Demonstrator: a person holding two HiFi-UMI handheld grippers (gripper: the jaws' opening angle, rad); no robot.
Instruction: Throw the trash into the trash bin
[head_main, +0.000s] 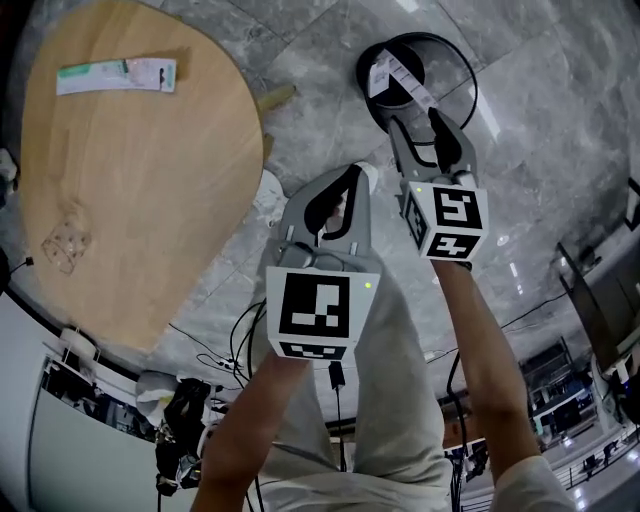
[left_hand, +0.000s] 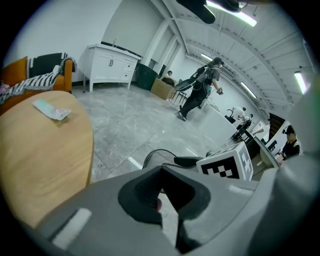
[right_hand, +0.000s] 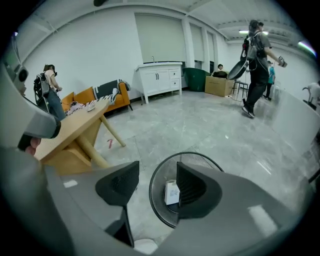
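Head view: right gripper (head_main: 437, 135) hangs above the trash bin (head_main: 470, 85), empty; white trash (head_main: 395, 75) lies inside, and a packet (head_main: 115, 75) lies on the table (head_main: 150, 220).
Left gripper view: left gripper (left_hand: 161, 187) clenched on nothing.
Right gripper view: jaws apart, bin between them.
Risk: the flat packet may slip from a pinch, or miss the bin if dropped from high up.

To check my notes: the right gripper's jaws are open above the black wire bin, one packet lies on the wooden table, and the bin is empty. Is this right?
Not fully. The bin is not empty: the right gripper view shows a white piece of trash inside the black wire bin, seen between the open jaws of the right gripper. The rest is correct.
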